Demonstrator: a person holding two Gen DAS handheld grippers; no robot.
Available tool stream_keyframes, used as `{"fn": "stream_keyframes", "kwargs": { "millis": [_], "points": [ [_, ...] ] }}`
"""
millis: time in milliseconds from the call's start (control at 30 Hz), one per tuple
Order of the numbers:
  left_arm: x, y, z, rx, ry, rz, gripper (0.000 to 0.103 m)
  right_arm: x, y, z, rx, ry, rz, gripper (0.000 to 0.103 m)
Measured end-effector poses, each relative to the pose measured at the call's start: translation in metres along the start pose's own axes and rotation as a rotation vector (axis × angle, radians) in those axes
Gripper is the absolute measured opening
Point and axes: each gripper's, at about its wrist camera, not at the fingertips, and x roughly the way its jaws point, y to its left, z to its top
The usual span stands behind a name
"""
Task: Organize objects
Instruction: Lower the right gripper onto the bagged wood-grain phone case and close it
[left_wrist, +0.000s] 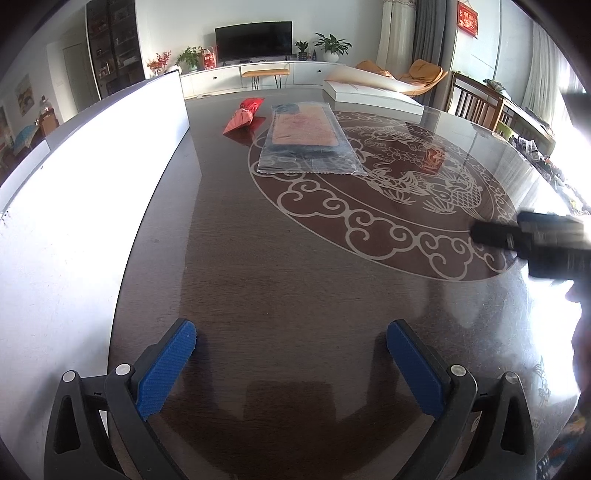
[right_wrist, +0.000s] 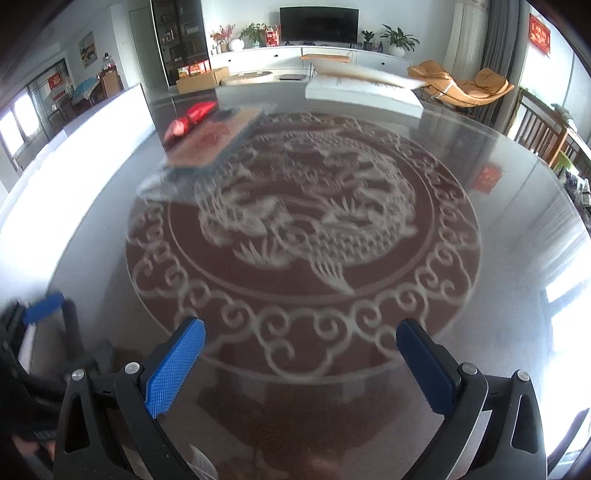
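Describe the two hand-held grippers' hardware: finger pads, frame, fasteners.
Both match. The left hand-held gripper and right hand-held gripper each have two blue, diamond-textured finger pads on black frames with triangular cutouts and round silver fasteners at the pivots. No cables or sleeves are visible.

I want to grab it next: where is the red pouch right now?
The red pouch lies at the table's far end, upper left of centre in both views, just left of the plastic-wrapped flat package.

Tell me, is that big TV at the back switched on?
Apparently off. The TV screen on the white cabinet is uniformly dark in both views, no picture showing. A standby light cannot be made out.
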Motion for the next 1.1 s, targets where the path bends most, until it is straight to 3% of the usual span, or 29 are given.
{"fn": "stream_keyframes", "kwargs": {
  "millis": [67,167,333,500,600,667,767,1100],
  "points": [
    [0.0,0.0,0.0,0.0,0.0,0.0,0.103,0.004,0.017,0.044,0.017,0.001,0.082,0.103],
    [0.0,0.0,0.0,-0.002,-0.002,-0.004,0.103,0.038,0.042,0.103,0.067,0.082,0.174,0.103],
    [-0.003,0.005,0.0,-0.032,-0.021,-0.041,0.103,0.1,0.082,0.157,0.138,0.166,0.095,0.103],
    [-0.002,0.003,0.001,-0.025,-0.017,-0.032,0.103,0.138,0.105,0.179,0.147,0.218,0.02,0.103],
    [-0.002,0.002,0.001,-0.026,-0.017,-0.031,0.103,0.152,0.117,0.176,0.068,0.258,-0.074,0.103],
    [-0.003,0.003,0.001,-0.027,-0.018,-0.034,0.103,0.146,0.115,0.169,0.039,0.205,-0.06,0.102],
    [-0.003,0.003,0.002,-0.029,-0.019,-0.036,0.103,0.126,0.101,0.152,0.01,0.1,-0.049,0.077],
    [0.001,-0.002,0.003,-0.001,-0.002,0.0,0.103,0.049,0.007,0.032,0.014,-0.003,-0.058,0.076]
  ]
}}
